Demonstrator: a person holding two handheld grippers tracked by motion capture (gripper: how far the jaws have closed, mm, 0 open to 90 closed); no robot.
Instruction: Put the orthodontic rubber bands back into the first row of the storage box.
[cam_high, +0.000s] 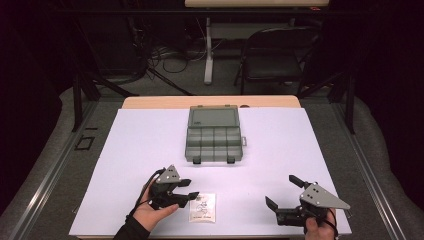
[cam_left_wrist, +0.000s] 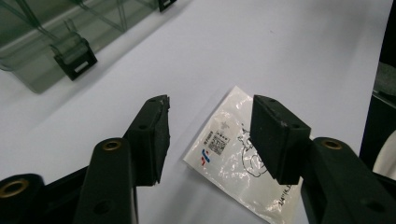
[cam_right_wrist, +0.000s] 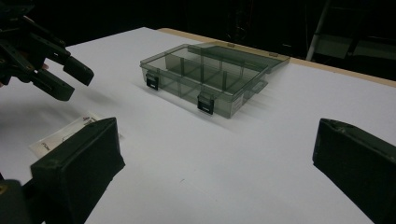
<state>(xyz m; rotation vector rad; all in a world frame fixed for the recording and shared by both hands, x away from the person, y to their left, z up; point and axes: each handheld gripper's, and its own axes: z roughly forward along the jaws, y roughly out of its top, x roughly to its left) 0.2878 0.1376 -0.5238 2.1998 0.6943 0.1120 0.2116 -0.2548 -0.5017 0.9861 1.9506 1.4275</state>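
On table (cam_high: 280, 145), open compartment box (cam_high: 213, 134)

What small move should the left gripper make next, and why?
Probably lower the left gripper onto the small plastic packet and close on it. Its jaws are open and the packet lies flat on the white sheet between them, ungripped. The compartment box sits open farther back, a likely place for it. The right gripper is open and off to the side.

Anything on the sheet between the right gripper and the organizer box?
No, that stretch of white sheet is bare between the right gripper and the organizer box, as the right gripper view shows.
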